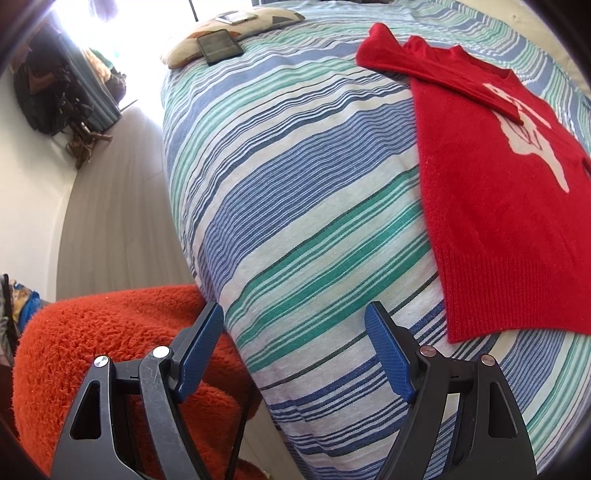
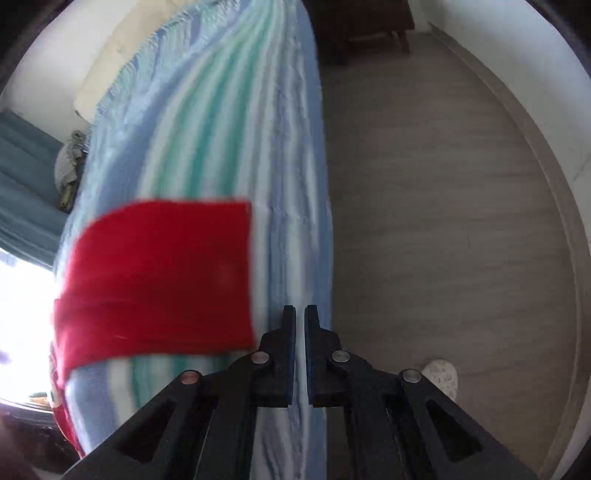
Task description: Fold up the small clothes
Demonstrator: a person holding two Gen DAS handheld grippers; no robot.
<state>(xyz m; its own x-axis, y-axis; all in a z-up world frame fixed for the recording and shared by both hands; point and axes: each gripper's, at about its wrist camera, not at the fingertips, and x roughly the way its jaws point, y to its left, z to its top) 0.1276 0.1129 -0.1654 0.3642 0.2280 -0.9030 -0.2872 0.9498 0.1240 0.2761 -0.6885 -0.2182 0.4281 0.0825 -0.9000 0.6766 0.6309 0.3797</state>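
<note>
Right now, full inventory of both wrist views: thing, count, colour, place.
sweater: 1, red with a white motif, flat on the bed, one sleeve folded across the chest
bedspread: 1, blue, green and white stripes, covers the bed
pillow: 1, patterned beige, far end of the bed
phone: 1, black, on the pillow
fuzzy blanket: 1, orange, beside the bed
floor: grey, beside the bed
left gripper: open, empty
right gripper: shut, empty

Matt red knit sweater [image 1: 491, 206] with ribbed hem lies on woven striped cotton bedspread [image 1: 295, 192]
</note>
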